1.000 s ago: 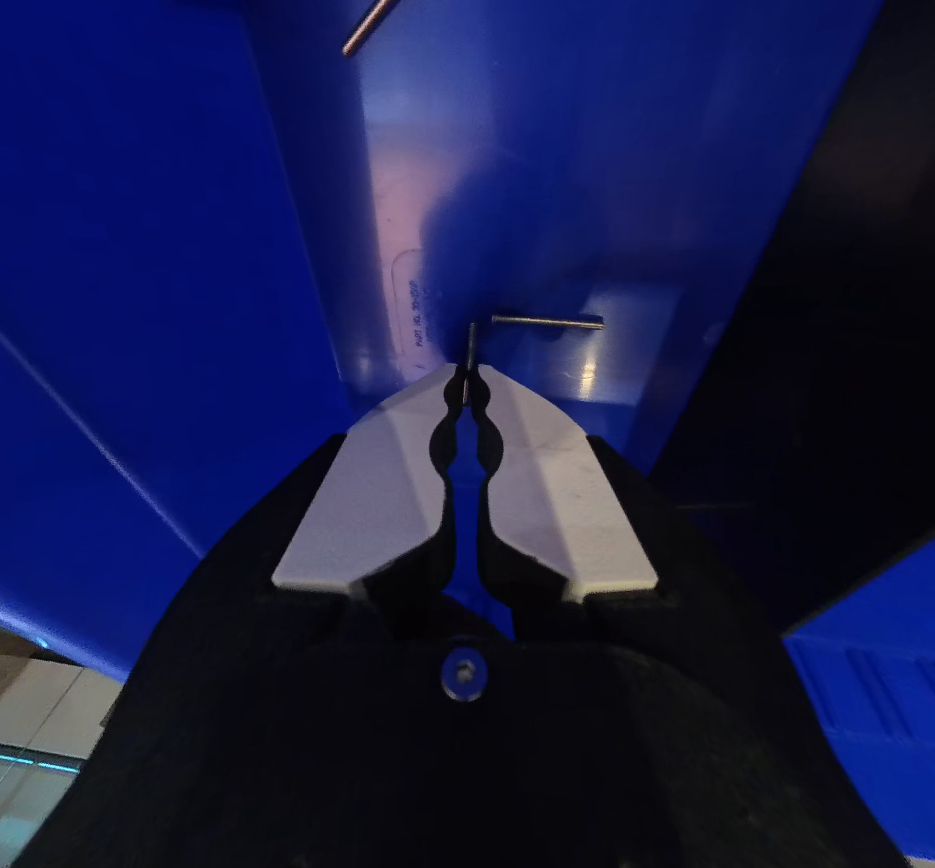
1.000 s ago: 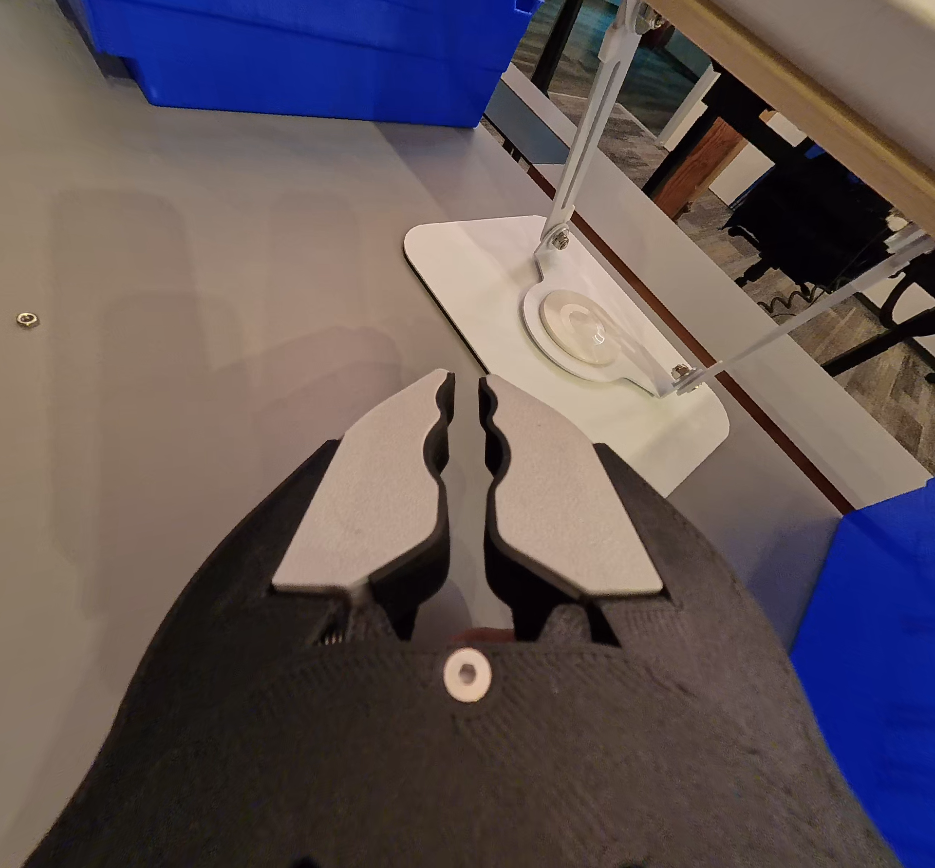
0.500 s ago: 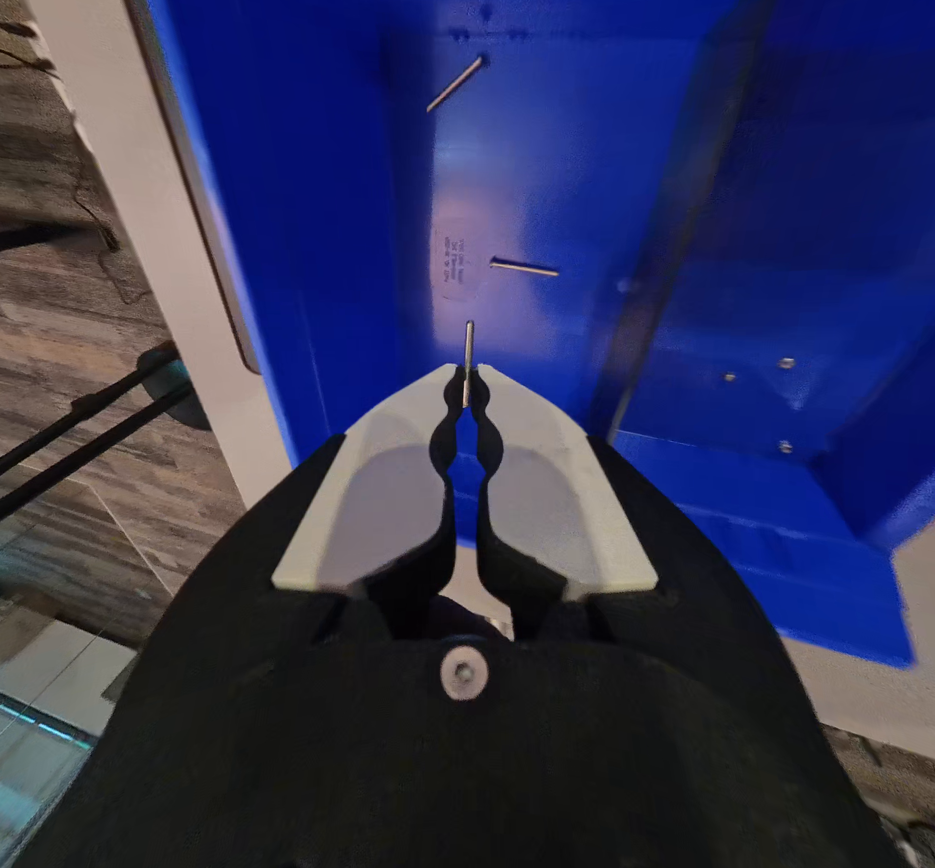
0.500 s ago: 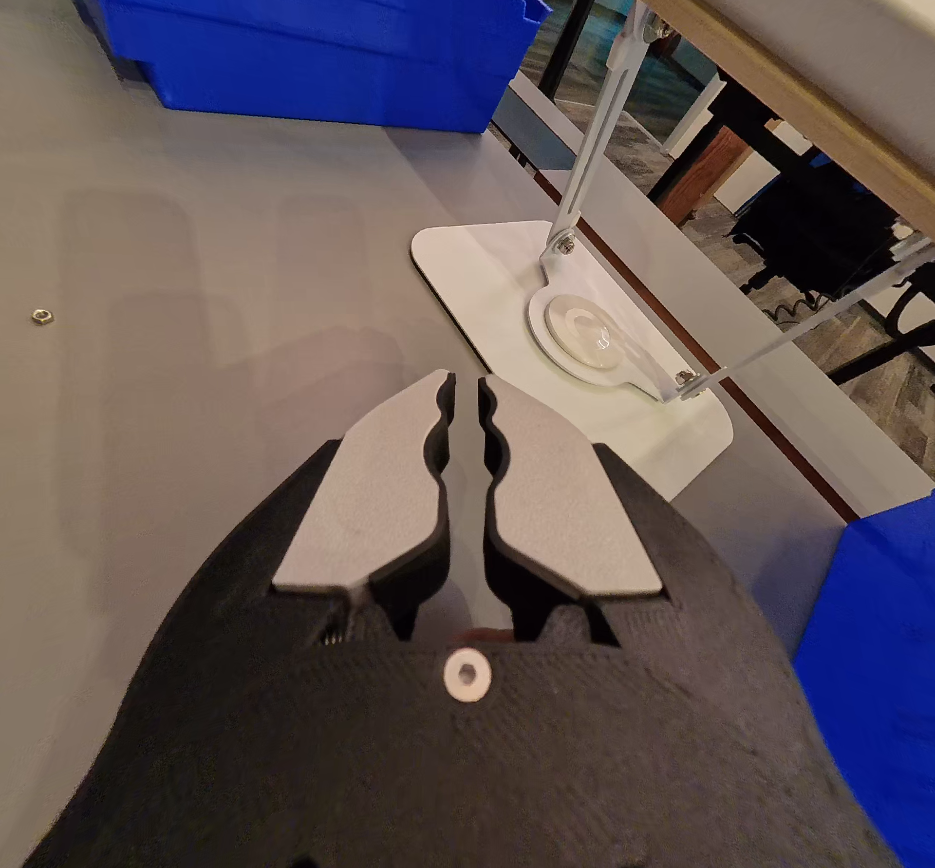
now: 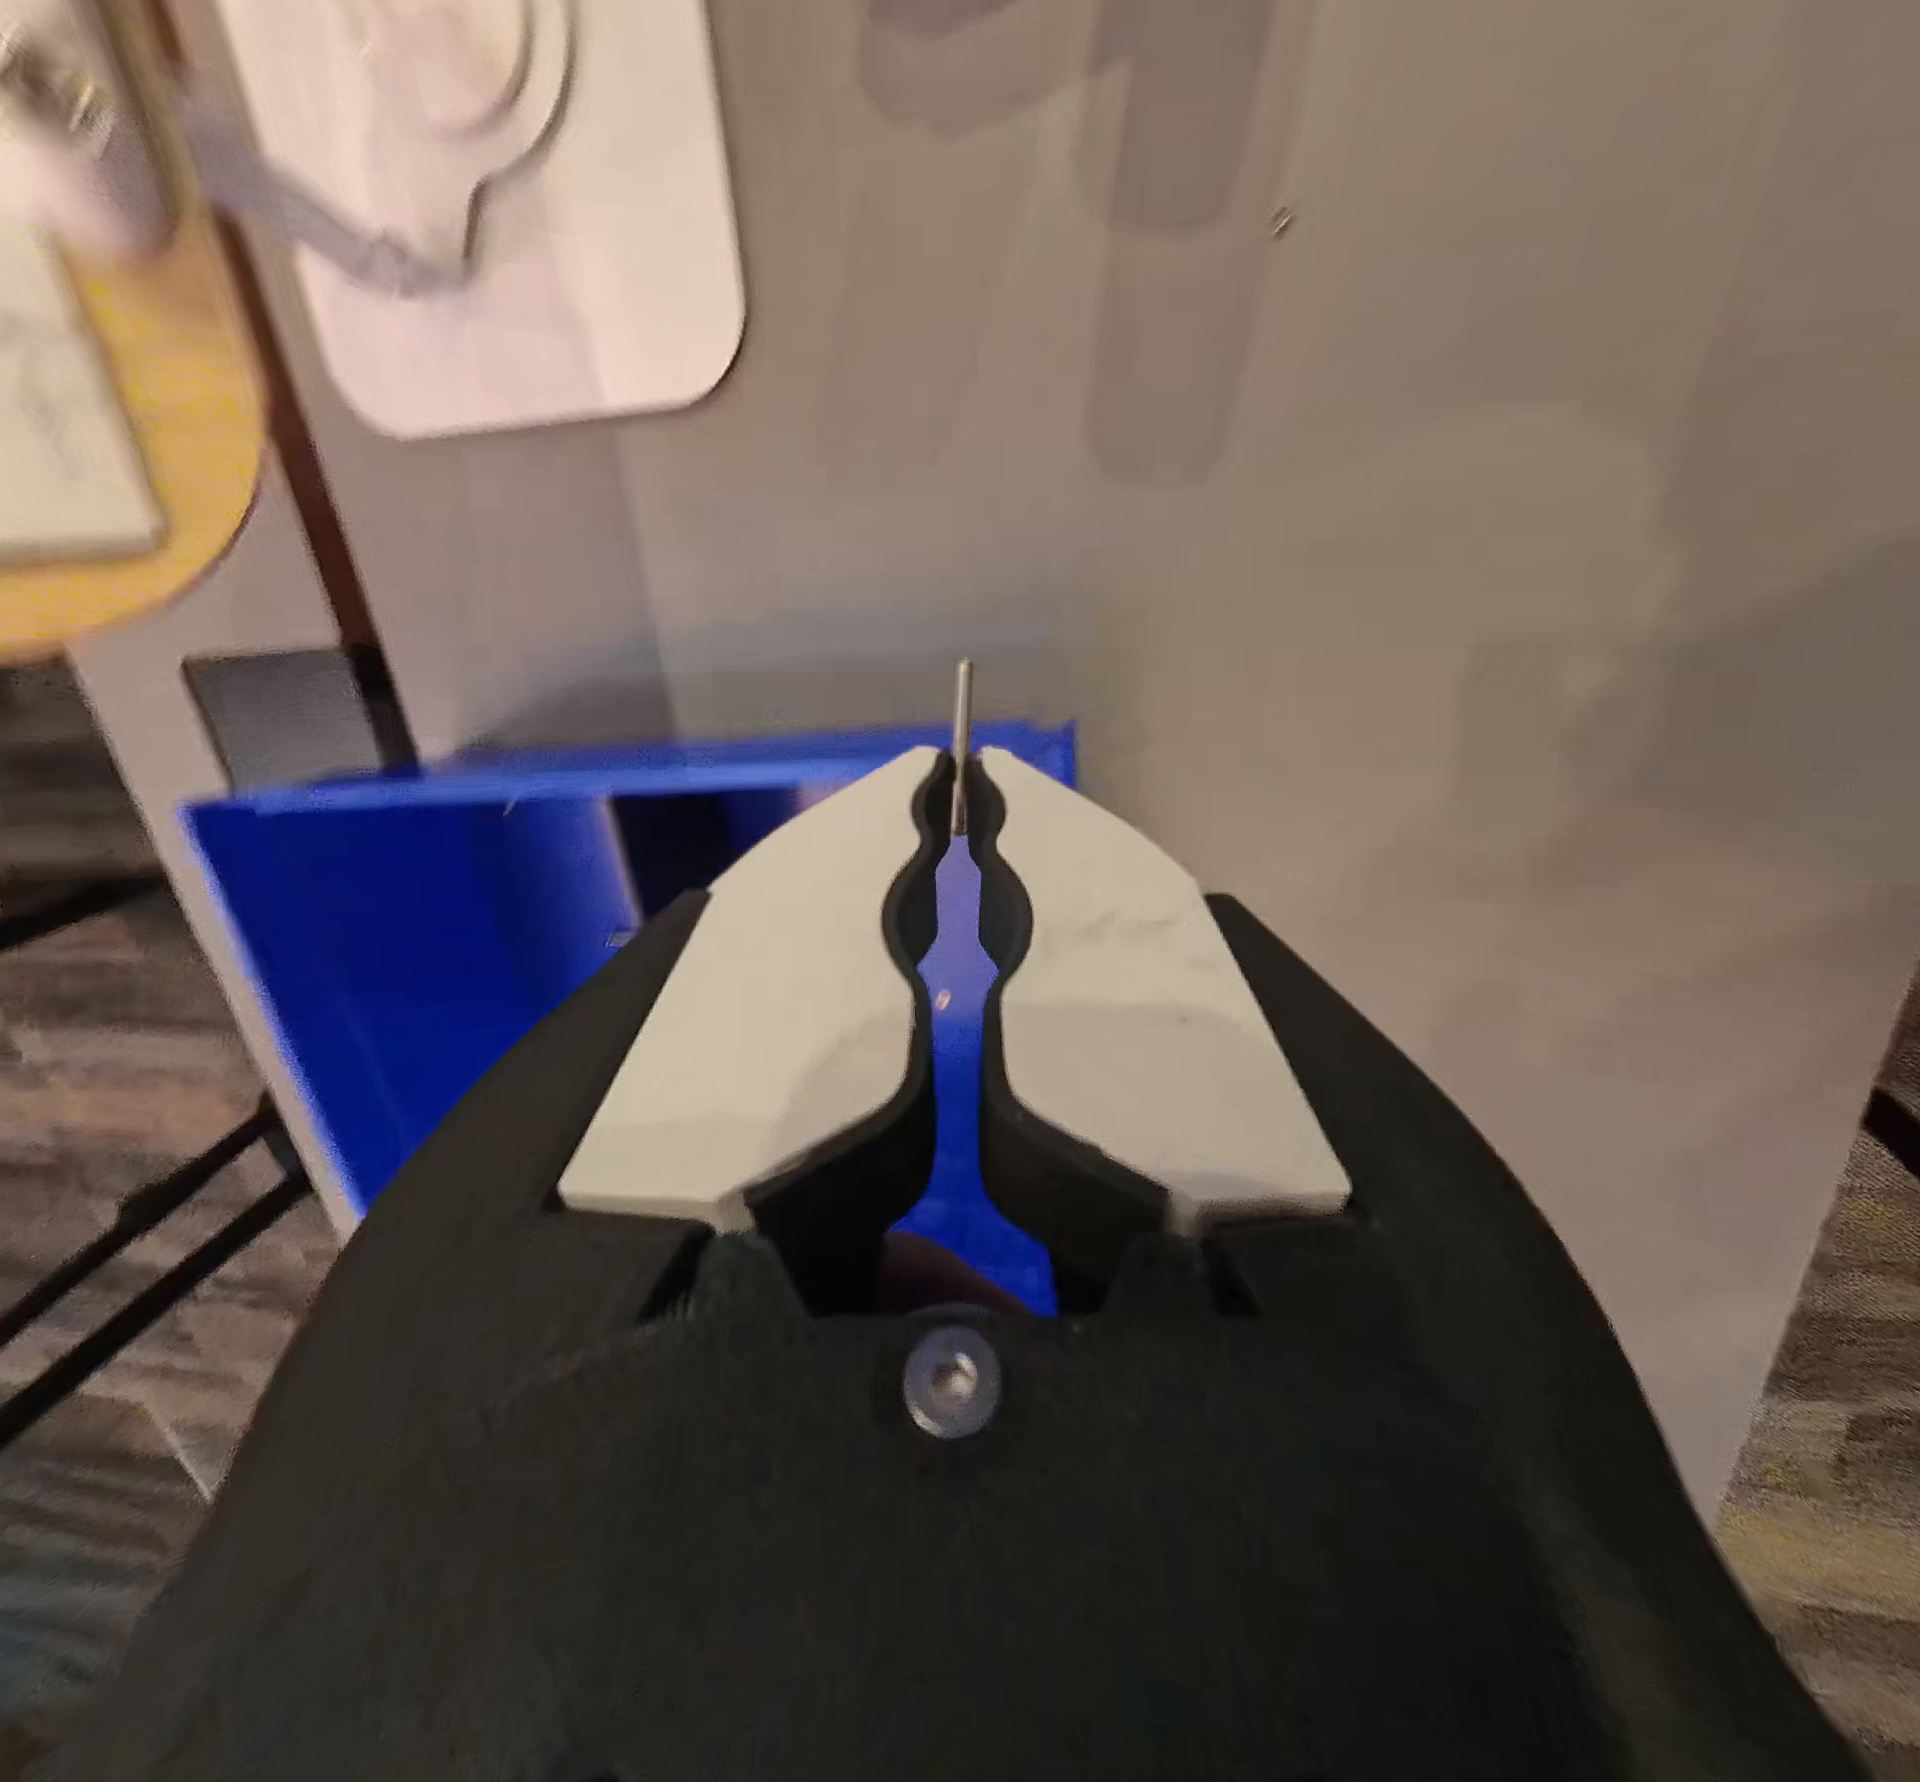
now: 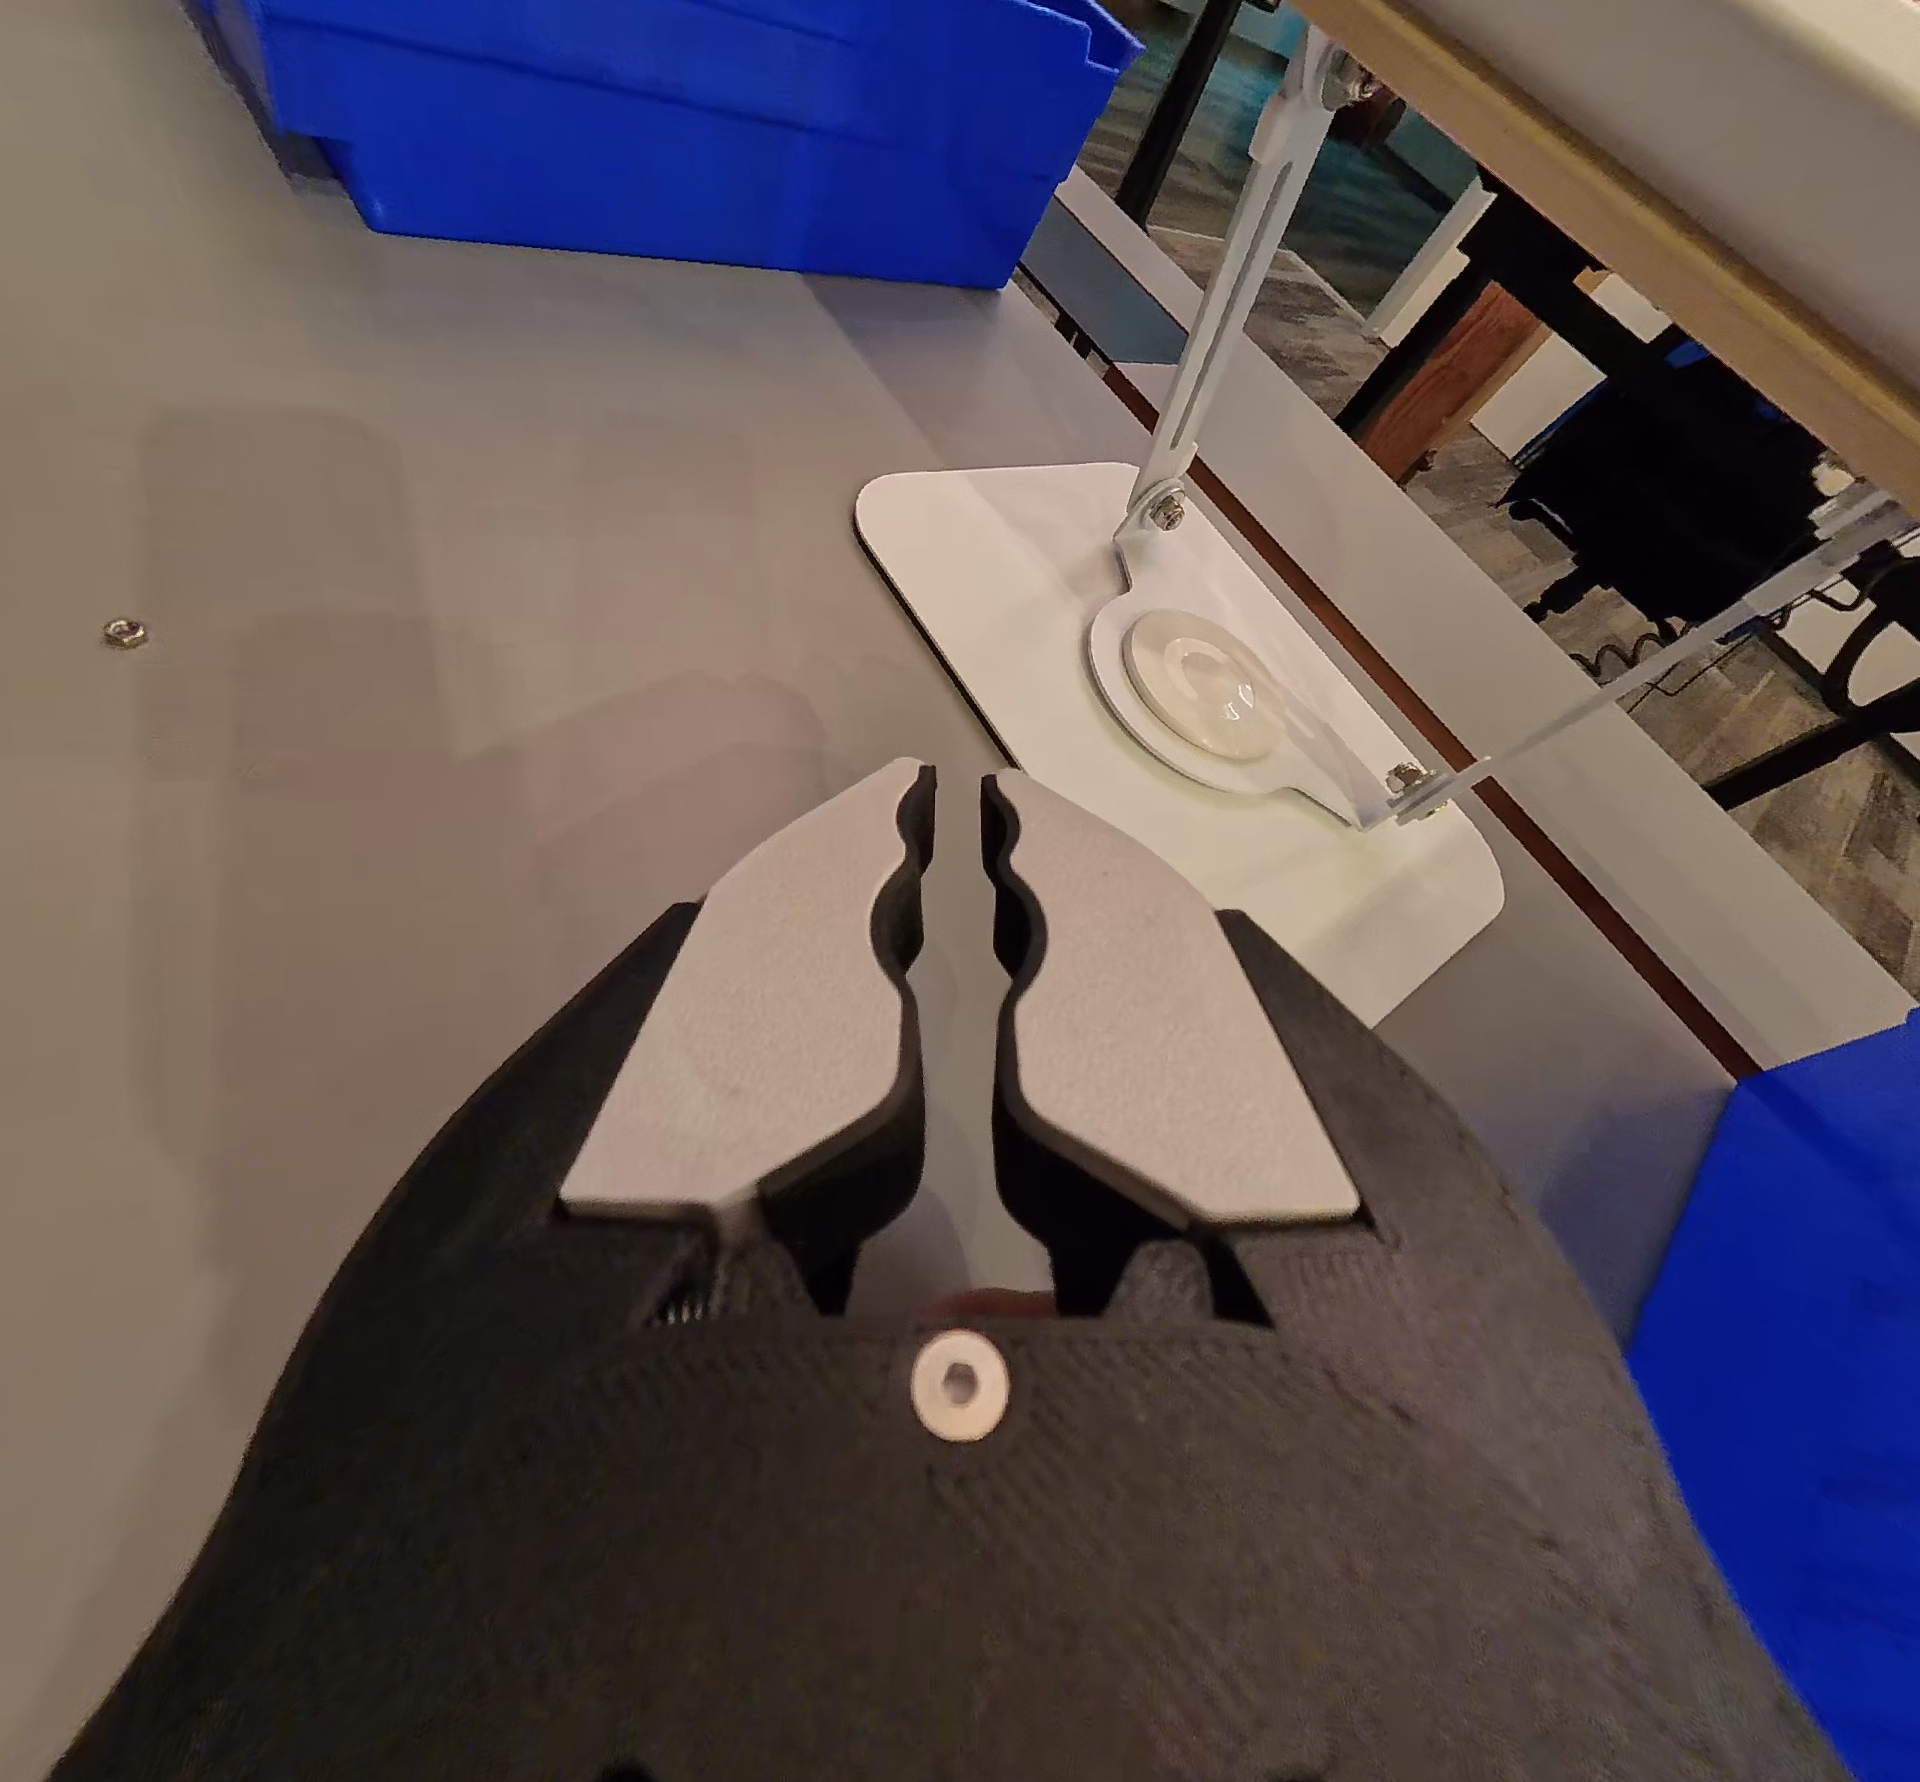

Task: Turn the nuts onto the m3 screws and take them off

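My left gripper (image 5: 962,764) is shut on a thin metal screw (image 5: 963,709) that sticks straight out past its fingertips, held above the blue bin (image 5: 416,859) and the grey table (image 5: 1455,382). A small nut (image 5: 1281,222) lies on the table far ahead to the right. In the right wrist view my right gripper (image 6: 958,782) hovers over the grey table (image 6: 468,797), its jaws a narrow gap apart with nothing between them. The small nut (image 6: 127,632) lies on the table to its far left.
A white stand base with a clear arm (image 6: 1174,693) stands ahead right of the right gripper; it also shows in the left wrist view (image 5: 499,153). Stacked blue bins (image 6: 644,70) sit at the back. Another blue bin (image 6: 1797,1317) is at the right. The table edge (image 6: 1558,901) runs along the right. There is about 25 cm between the tips of the two grippers.
My left gripper has lifted out of the blue bin with the screw and swung over the table. My right gripper has shifted slightly, its jaws unchanged.
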`<action>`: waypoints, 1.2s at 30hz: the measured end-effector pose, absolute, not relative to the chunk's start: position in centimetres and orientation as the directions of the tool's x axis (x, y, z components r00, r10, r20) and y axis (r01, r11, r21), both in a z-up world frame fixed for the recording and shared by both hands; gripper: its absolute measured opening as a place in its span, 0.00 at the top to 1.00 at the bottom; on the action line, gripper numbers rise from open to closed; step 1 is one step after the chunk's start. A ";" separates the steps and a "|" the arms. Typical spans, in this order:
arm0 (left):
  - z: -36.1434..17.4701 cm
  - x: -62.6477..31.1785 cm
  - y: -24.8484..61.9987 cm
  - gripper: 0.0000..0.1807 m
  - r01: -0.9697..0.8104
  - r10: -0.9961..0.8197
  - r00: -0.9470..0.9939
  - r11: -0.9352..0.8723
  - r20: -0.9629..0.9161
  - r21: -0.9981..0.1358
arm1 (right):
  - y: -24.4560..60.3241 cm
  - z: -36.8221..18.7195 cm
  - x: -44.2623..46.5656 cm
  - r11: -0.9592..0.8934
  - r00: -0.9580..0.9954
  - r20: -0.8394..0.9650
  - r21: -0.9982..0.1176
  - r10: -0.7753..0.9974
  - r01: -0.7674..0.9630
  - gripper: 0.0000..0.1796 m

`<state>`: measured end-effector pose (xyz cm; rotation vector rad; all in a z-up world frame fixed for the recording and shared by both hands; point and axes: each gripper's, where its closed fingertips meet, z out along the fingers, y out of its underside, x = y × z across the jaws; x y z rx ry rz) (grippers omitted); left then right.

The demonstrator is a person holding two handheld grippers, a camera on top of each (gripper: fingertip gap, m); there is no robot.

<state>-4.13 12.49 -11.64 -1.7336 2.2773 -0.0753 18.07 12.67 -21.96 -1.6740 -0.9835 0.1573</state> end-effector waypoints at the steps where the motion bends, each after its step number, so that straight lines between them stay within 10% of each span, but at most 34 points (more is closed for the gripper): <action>1: -12.4 -2.9 11.2 0.99 -0.932 -0.950 -0.261 0.295 -0.174 -0.211 | 12.7 -22.0 18.1 -0.019 0.642 0.375 -0.854 0.668 0.520 0.96; 13: -24.7 5.8 5.9 0.99 -0.936 -0.950 -0.304 0.313 -0.077 -0.161 | 12.6 -22.1 18.2 -0.022 0.638 0.383 -0.847 0.668 0.531 0.96; 36: -27.3 5.6 6.5 0.90 -0.956 -0.973 -0.218 0.229 -0.081 -0.183 | 12.5 -22.3 18.1 -0.015 0.627 0.395 -0.838 0.672 0.545 0.96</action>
